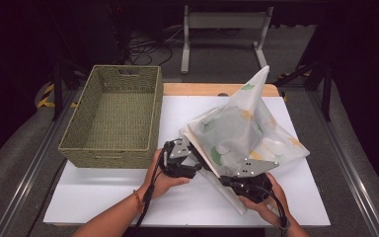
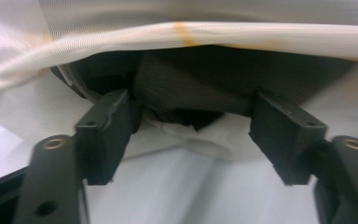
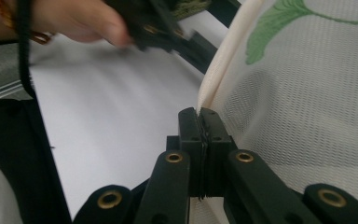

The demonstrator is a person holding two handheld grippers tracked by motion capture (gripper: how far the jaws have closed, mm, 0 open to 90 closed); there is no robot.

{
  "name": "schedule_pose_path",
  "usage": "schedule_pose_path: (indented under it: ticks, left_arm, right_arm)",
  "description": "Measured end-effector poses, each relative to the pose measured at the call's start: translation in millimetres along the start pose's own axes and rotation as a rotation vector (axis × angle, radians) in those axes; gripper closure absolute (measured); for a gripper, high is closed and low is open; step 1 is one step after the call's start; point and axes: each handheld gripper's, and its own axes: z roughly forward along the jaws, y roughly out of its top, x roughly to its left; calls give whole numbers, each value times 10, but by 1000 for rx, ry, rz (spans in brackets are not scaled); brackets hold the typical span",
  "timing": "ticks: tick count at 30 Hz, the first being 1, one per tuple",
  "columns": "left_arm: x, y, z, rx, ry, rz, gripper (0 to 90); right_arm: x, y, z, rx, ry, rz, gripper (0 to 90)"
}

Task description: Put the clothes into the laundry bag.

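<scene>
Seen from the high view: a mesh cover (image 1: 242, 129) printed with leaves, propped up in a peak on the white table (image 1: 128, 197), its near edge down between the two grippers. Left gripper (image 1: 193, 159) held just at the cover's near left corner, beside the front wall of the woven basket (image 1: 109, 112); right gripper (image 1: 228, 178) set at the near edge of the cover, well apart from the basket. From the left gripper view: jaws standing wide, one black finger (image 2: 103, 135) to each side, nothing pressed between them; the cover's cream hem (image 2: 205, 39) lying straight ahead and just above the fingertips, a dark hollow under it, a crumpled white fold directly between and beyond the tips. From the right gripper view: fingers (image 3: 192, 135) pinched tight together on the hem of the cover (image 3: 307, 107), the mesh rising up and away to the right of the tips, bare white table to the left of them, the other hand (image 3: 81, 21) and its gripper blurred farther off, above and to the left.
</scene>
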Motion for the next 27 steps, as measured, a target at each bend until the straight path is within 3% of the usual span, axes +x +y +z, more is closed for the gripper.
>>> schedule_pose_path:
  ticks: [3,5,7,10,11,14,16,18,21,23,25,27]
  left_arm:
    - [24,75,195,-12,-33,3,300]
    - [33,98,235,-28,-49,-8,353]
    - [45,130,291,-49,-73,-31,480]
    - [20,207,353,-102,-125,-28,768]
    - [20,207,353,-102,-125,-28,780]
    - [-82,306,323,-164,-167,-10,783]
    - [-119,357,338,-171,-158,10,783]
    - [-121,379,396,-170,-150,2,783]
    - [-65,358,552,-136,-96,19,775]
    - [12,313,589,-130,-97,1,755]
    - [49,288,560,-132,-114,-15,712]
    - [43,288,496,-104,-91,24,643]
  right_arm:
    - [27,10,-5,-5,10,-13,893]
    - [28,9,-6,-5,12,-9,893]
    - [23,7,-5,-8,21,-5,893]
    - [69,17,-16,-19,34,-20,893]
    - [69,17,-16,-19,34,-20,893]
    - [86,32,-37,-29,35,-33,893]
    - [56,25,-50,-29,20,-30,893]
    - [26,10,-57,-33,17,-17,893]
    - [18,3,-49,-28,18,-4,893]
    - [19,8,-47,-23,15,-2,893]
    - [-9,1,-56,-27,4,8,893]
    - [-45,-15,-64,-32,-16,21,893]
